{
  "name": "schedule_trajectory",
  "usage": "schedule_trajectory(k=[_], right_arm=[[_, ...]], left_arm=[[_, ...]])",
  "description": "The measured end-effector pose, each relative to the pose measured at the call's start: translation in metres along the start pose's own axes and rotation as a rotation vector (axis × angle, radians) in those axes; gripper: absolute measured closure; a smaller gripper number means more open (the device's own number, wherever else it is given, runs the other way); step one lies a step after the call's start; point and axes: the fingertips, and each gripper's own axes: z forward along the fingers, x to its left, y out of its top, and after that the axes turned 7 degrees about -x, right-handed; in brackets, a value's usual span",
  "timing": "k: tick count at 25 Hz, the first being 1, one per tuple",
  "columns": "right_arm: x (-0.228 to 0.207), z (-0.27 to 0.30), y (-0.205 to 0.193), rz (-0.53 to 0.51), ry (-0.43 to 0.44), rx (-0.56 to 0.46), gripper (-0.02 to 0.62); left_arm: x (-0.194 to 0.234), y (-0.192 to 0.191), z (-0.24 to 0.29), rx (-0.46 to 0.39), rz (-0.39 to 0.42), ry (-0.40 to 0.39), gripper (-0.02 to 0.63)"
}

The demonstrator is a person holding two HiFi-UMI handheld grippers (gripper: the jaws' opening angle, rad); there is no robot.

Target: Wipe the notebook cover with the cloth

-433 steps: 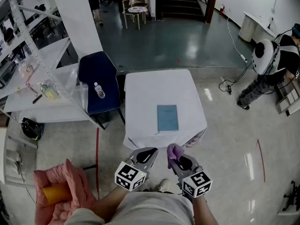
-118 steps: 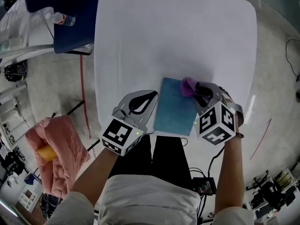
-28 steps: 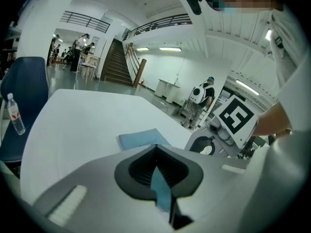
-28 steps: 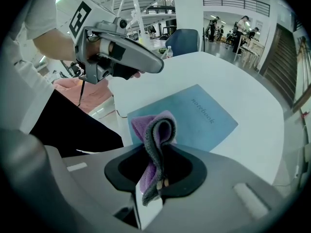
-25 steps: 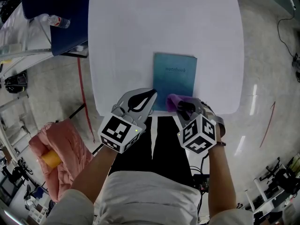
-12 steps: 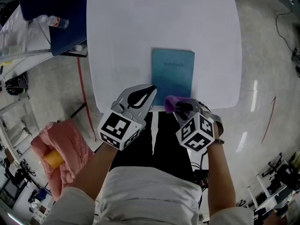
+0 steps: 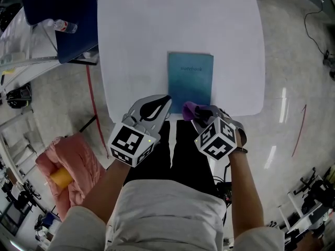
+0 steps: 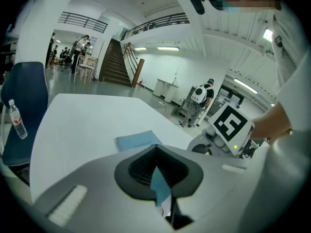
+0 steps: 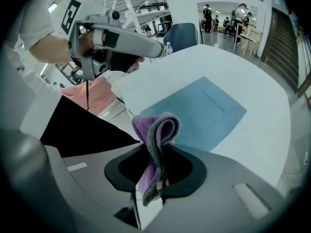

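A blue notebook [image 7: 189,80] lies flat on the white table [image 7: 131,46], close to the near edge. My right gripper [image 7: 194,110] is shut on a folded purple cloth [image 7: 189,107], which sits at the notebook's near edge. In the right gripper view the cloth [image 9: 158,130] stands up out of the jaws, with the notebook [image 9: 204,110] just ahead. My left gripper [image 7: 166,99] hovers at the notebook's near left corner, its jaws together with nothing in them. The left gripper view shows the notebook [image 8: 138,141] beyond the jaws.
A dark blue chair [image 7: 57,9] with a water bottle [image 7: 58,25] stands left of the table. On the floor at lower left lies a pink bundle [image 7: 73,163]. A person [image 8: 201,93] stands far off across the hall. The table's near edge runs right under both grippers.
The cloth went from the notebook's far right part some seconds ago to its near edge. Over the last second both grippers hold almost still by that edge.
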Motion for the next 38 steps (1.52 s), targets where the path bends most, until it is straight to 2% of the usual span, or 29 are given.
schedule_trajectory(k=[12,19,28,34,38], right_arm=[[-0.002,-0.03,0.027,0.024,-0.022,-0.093,0.483],[-0.019,-0.062,0.057,0.104,-0.076,-0.213,0.483],[-0.025,-0.101,0.079,0.159,-0.139,-0.314,0.483],[-0.025,-0.136,0.097,0.239,-0.185,-0.446,0.483],[-0.021,-0.155,0.106,0.232,-0.214,-0.51,0.483]], left_arm=[[-0.001,0.042,-0.018,-0.049,0.052,0.017,0.606],[-0.003,0.061,-0.03,-0.064,0.086,0.011,0.606],[-0.018,0.092,-0.038,-0.096,0.139,-0.003,0.606],[-0.023,0.111,-0.047,-0.12,0.164,0.006,0.606],[-0.033,0.119,-0.052,-0.133,0.168,0.008,0.606]])
